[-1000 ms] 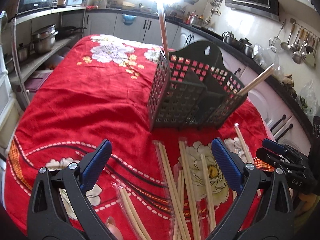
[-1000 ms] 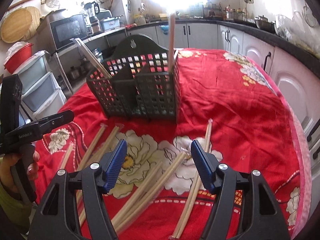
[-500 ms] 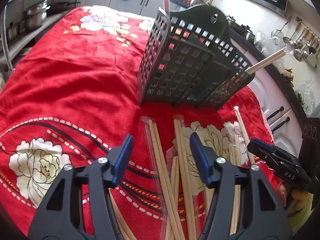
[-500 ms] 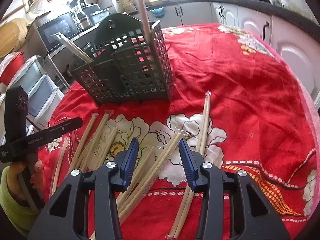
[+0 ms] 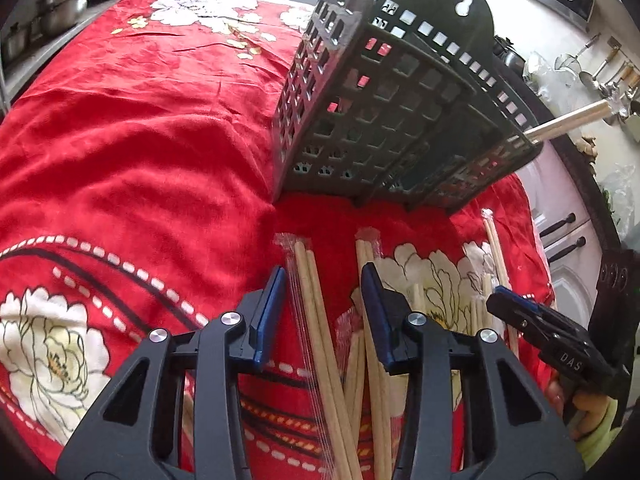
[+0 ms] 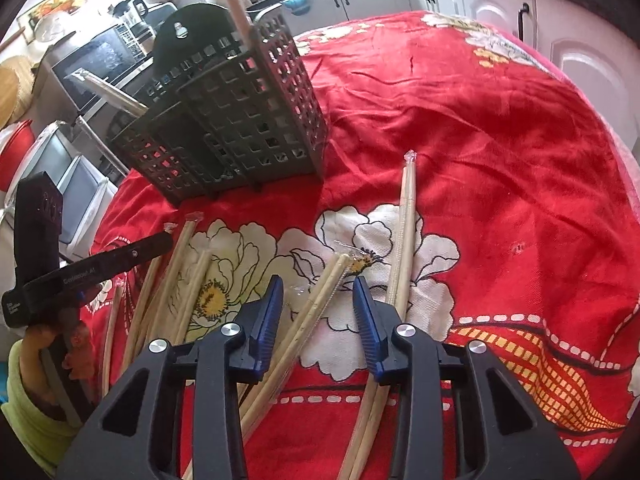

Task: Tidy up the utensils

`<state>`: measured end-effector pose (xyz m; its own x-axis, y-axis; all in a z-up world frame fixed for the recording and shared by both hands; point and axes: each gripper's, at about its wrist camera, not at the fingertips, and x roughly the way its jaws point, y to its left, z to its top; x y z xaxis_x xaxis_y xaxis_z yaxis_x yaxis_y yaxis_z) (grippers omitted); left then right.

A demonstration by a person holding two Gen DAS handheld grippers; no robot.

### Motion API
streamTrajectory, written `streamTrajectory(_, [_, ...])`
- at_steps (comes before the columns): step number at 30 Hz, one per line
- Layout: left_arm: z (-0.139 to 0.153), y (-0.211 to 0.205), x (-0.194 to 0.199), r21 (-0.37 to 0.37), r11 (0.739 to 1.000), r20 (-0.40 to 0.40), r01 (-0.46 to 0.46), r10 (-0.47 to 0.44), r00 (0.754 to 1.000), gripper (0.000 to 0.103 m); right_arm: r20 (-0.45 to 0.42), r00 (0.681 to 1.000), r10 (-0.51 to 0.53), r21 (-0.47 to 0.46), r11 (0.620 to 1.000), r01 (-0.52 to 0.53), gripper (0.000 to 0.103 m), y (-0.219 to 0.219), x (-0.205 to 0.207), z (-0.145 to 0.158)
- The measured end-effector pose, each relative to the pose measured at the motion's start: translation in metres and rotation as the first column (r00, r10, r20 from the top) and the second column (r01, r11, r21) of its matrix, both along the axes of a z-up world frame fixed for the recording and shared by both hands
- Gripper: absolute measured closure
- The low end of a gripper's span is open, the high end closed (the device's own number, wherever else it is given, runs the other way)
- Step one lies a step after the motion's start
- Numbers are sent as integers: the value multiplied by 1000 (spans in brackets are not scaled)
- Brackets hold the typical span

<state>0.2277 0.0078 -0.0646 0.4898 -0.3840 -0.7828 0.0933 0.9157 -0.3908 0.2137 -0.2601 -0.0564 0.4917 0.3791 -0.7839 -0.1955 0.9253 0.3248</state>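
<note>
Several wrapped pairs of wooden chopsticks lie on the red flowered cloth in front of a dark grid utensil basket (image 5: 400, 120) that holds two chopstick pairs. My left gripper (image 5: 322, 294) is open and low over the cloth, its jaws on either side of one wrapped pair (image 5: 316, 312). My right gripper (image 6: 318, 304) is open too, its jaws on either side of another wrapped pair (image 6: 320, 296). The basket also shows in the right wrist view (image 6: 232, 120). Neither gripper touches its pair.
A longer wrapped pair (image 6: 406, 216) lies right of my right gripper. More pairs (image 6: 176, 272) lie to its left near the other gripper. Kitchen counters, cabinets (image 6: 496, 4) and shelves with pots (image 5: 60, 4) surround the table.
Both grippers have moved down and forward toward the chopsticks on the cloth, and both jaws have narrowed from wide open to a smaller gap around a wrapped pair.
</note>
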Motion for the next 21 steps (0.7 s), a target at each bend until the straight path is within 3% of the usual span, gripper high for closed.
streamTrajectory(10, [-2, -1, 15, 35, 999, 0, -12, 12, 1000, 86, -38, 999, 0, 30, 1000, 1, 79, -1, 16, -7])
streamTrajectory(14, [-3, -2, 18, 54, 998, 2, -15, 14, 1000, 89, -40, 999, -8, 44, 999, 9, 89, -5, 21, -9])
streamTrajectory(21, [-1, -1, 17, 58, 998, 1, -29, 29, 1000, 99, -2, 1000, 2, 109, 994, -1, 91, -13, 19, 2])
